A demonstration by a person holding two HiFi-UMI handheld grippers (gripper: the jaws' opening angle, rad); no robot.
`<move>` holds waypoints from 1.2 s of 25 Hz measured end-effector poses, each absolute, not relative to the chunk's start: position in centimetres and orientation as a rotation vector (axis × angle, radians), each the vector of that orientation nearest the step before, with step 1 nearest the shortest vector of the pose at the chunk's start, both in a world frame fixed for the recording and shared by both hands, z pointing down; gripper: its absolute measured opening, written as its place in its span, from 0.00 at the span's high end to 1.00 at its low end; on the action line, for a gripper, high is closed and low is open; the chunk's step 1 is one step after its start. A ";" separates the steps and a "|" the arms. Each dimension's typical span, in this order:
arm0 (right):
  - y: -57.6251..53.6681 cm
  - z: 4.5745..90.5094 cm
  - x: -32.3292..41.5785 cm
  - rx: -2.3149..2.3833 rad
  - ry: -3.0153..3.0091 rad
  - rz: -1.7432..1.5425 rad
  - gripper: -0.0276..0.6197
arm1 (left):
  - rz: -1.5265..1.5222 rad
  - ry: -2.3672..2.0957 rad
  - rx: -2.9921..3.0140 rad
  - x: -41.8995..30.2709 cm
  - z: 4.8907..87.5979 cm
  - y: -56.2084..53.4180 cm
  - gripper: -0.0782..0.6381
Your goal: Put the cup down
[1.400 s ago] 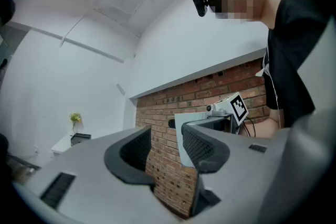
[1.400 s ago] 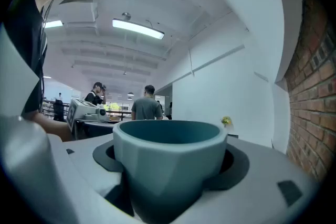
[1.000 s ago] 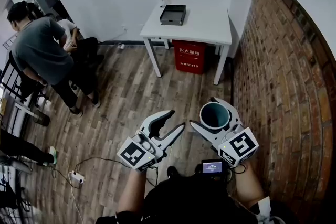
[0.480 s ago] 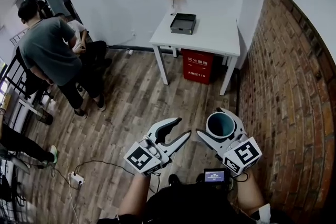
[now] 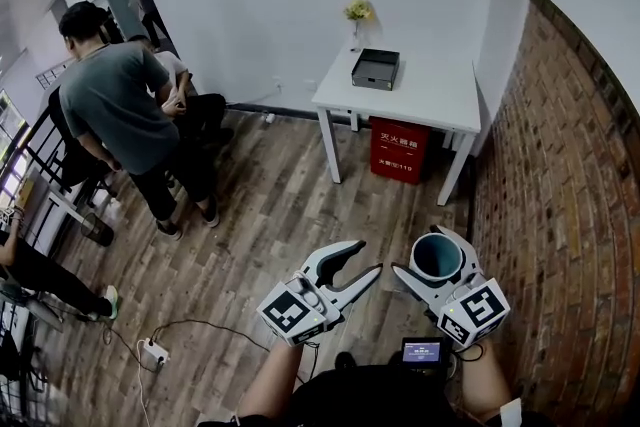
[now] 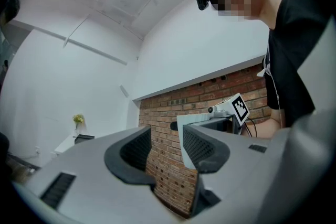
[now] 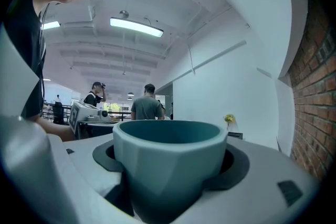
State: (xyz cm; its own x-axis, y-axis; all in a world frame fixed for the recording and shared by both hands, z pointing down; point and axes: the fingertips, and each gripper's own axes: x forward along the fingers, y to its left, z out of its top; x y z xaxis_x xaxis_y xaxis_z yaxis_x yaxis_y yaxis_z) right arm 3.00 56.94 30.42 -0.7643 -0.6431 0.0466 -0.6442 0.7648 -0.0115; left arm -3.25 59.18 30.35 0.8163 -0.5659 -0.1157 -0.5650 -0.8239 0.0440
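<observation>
holding teal cup (image 7: pixel 168 165) in right gripper (image 5: pixel 434 259), jaws spread wide and clamped on its sides, mouth up, well above wooden floor (image 5: pixel 270 205). judged upright and level so as to stay seated between the pads during the carry; no contents visible inside. carrying left gripper (image 5: pixel 372 255) just beside it, jaws apart with nothing between, only brick wall (image 6: pixel 168 176) seen through the gap; probably left free and held off the cup so as not to knock it. not yet set down; judged to be at the carry stage. taking white table (image 5: pixel 420 100) ahead as the likely landing surface, though well apart from the cup for now. noted on it a black tray (image 5: pixel 375 70) and a small vase of yellow flowers (image 5: pixel 357 10) toward the far left corner; rest of the top bare, so room to the right. noted red box (image 5: pixel 398 150) under the table and the brick wall close on the right, limiting room on that side. seen person in grey shirt (image 5: pixel 120 105) standing off left with others, away from the path. spotted power strip (image 5: pixel 152 352) and cable on the floor at lower left, not in the way.
</observation>
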 end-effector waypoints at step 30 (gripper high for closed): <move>47.0 35.1 -2.1 1.141 -2.880 0.131 0.33 | -0.136 -0.830 2.963 -8.6 35.5 48.8 0.63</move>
State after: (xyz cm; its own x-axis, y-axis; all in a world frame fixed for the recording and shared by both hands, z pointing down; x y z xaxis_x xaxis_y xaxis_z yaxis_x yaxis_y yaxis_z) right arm -2.12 47.01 35.13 -0.7285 -0.6816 0.0692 -0.6850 0.7257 -0.0636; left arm -8.65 48.76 35.54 0.8512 -0.5204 -0.0684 -0.5150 -0.8532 0.0826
